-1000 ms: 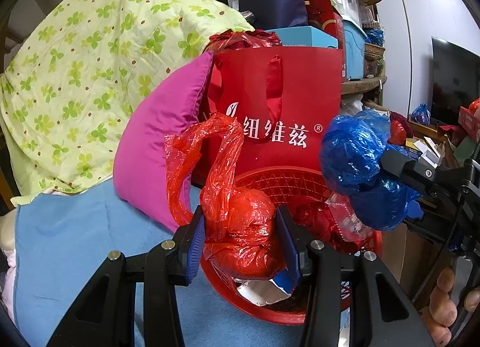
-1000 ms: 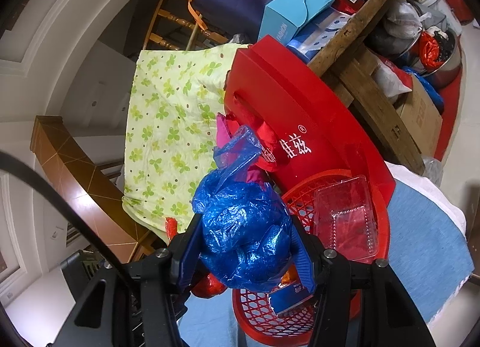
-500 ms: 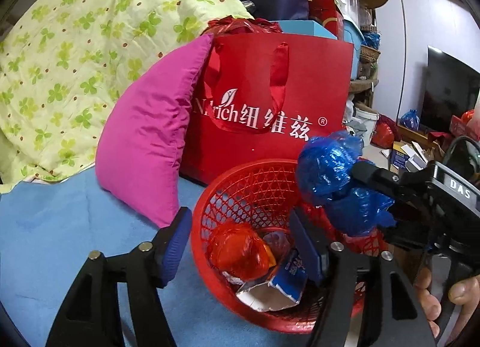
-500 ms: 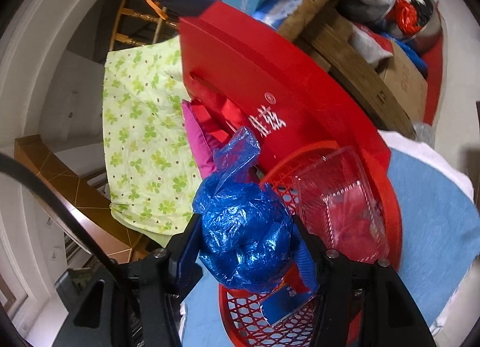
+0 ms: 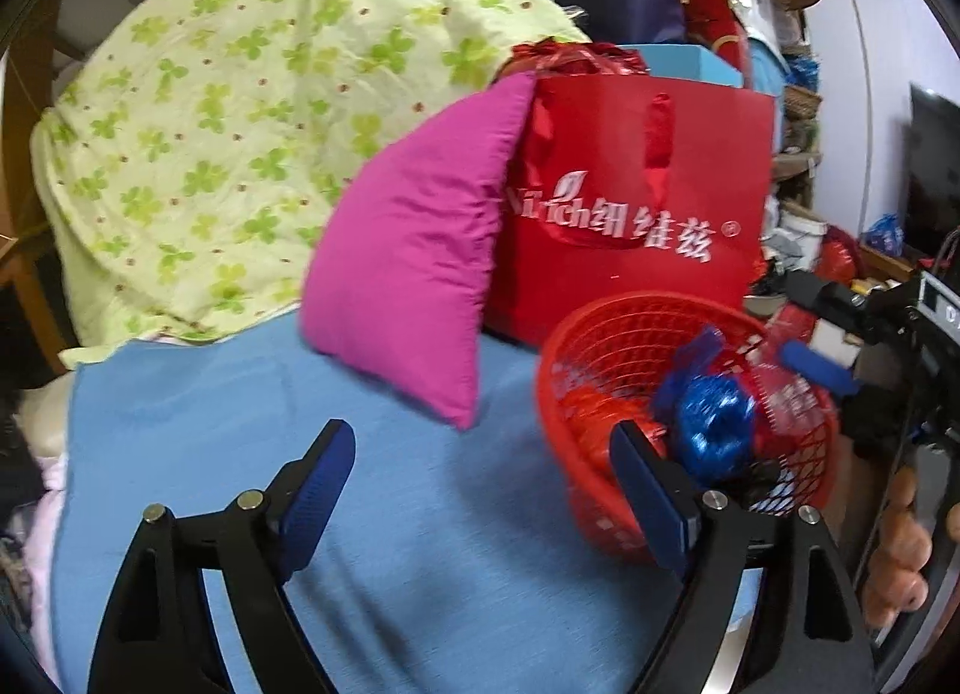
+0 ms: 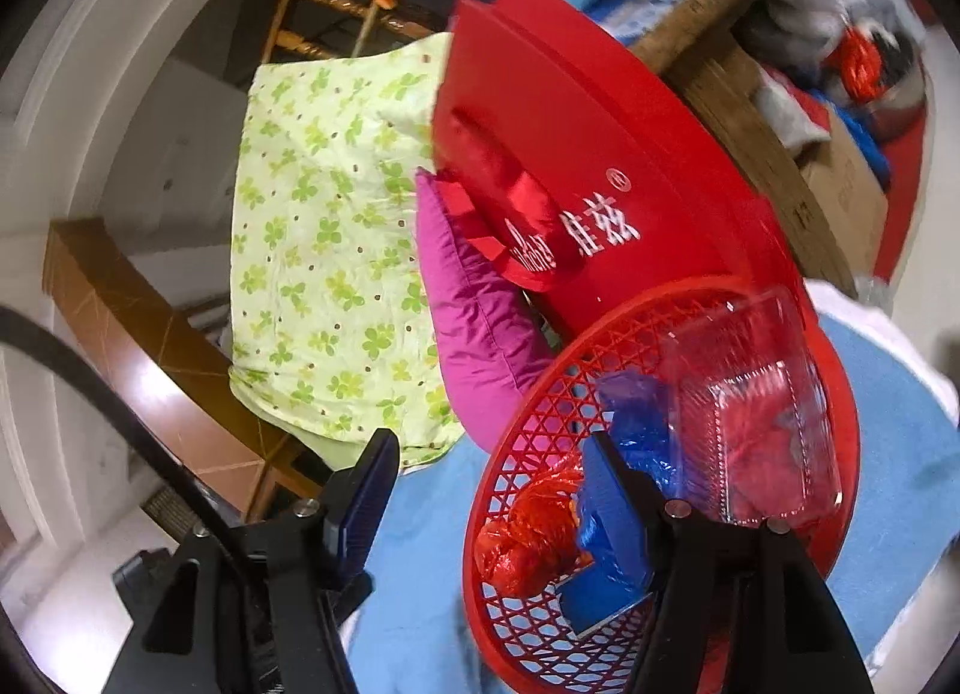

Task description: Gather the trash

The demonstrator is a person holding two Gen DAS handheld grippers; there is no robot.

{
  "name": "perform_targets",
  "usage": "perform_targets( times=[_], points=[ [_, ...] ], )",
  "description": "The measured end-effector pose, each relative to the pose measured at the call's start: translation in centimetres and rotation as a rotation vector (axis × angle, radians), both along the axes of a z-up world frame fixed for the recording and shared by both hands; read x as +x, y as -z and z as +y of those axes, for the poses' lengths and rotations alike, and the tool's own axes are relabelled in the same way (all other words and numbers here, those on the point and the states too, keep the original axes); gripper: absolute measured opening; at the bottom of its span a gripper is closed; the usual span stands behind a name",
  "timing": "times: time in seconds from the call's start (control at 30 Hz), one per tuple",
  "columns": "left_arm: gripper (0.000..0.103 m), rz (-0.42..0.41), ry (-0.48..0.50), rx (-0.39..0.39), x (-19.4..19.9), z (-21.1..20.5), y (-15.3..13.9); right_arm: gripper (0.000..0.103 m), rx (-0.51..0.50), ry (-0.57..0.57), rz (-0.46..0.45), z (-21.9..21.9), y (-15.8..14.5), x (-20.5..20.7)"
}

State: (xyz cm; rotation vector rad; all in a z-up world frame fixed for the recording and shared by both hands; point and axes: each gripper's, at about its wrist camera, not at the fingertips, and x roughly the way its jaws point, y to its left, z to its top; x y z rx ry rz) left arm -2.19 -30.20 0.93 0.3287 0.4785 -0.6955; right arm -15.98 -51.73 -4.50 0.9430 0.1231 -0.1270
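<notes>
Landmark for all entries: the red mesh basket (image 5: 600, 328), standing on the blue cloth (image 5: 420, 514).

Item, far left of the basket: green clover-print blanket (image 5: 240, 111), draped and untouched.

Item, just left of the basket: magenta pillow (image 5: 408, 274), leaning against the red paper bag (image 5: 648, 202), which stands directly behind the basket.

Item, left gripper (image 5: 486, 490): we hold it off the basket's left rim, jaws spread wide, nothing between them. A second ago it clamped a red plastic bag bundle above the basket; half a second ago it had already let go.

Item, inside the basket, left part: red bag bundle (image 6: 534, 532), lying on the mesh floor beside a blue-and-white carton (image 6: 606, 592).

Item, inside the basket, centre: blue plastic bag bundle (image 5: 717, 424). Half a second ago it sat gripped in the right gripper over the rim; now it rests among the other trash.

Item, inside the basket, right part: clear plastic clamshell (image 6: 756, 412), tilted against the far wall.

Item, right gripper (image 6: 492, 490): above the basket's near rim, jaws parted and empty.

We judge that both bundles are delivered and both tools are free for a further piece. No loose trash is visible on the cloth in these views.
</notes>
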Motion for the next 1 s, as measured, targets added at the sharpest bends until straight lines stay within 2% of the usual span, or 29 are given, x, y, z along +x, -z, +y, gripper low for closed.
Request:
perform_targets(
  times=[0.1, 0.23, 0.3, 0.43, 0.6, 0.73, 0.83, 1.0],
  points=[
    [0.089, -0.016, -0.036, 0.011, -0.3, 1.4, -0.6, 0.068, -0.097, 0.037, 0.023, 1.3, -0.9, -0.3],
    [0.096, -0.051, -0.085, 0.009, -1.0, 3.2, -1.9, 0.068, -0.207, 0.088, 0.073, 3.1, -1.6, -0.6],
    [0.097, -0.067, -0.105, -0.002, -1.6, 4.5, -2.8, 0.075, -0.258, 0.116, 0.096, 4.1, -1.9, -1.0],
    [0.097, -0.087, -0.148, -0.01, -2.4, 6.6, -4.2, 0.076, -0.361, 0.16, 0.138, 6.6, -2.4, -1.8],
    [0.098, -0.127, -0.206, -0.016, -3.3, 9.2, -5.9, 0.076, -0.43, 0.175, 0.164, 10.4, -3.1, -3.9],
    [0.098, -0.172, -0.247, -0.013, -4.4, 10.9, -7.0, 0.076, -0.513, 0.184, 0.228, 14.1, -4.5, -5.7],
    [0.1, -0.205, -0.272, -0.021, -5.6, 12.2, -8.0, 0.076, -0.569, 0.189, 0.261, 16.6, -6.1, -7.3],
    [0.103, -0.248, -0.304, -0.048, -7.7, 14.3, -9.7, 0.076, -0.598, 0.208, 0.28, 19.2, -8.8, -9.7]
  ],
)
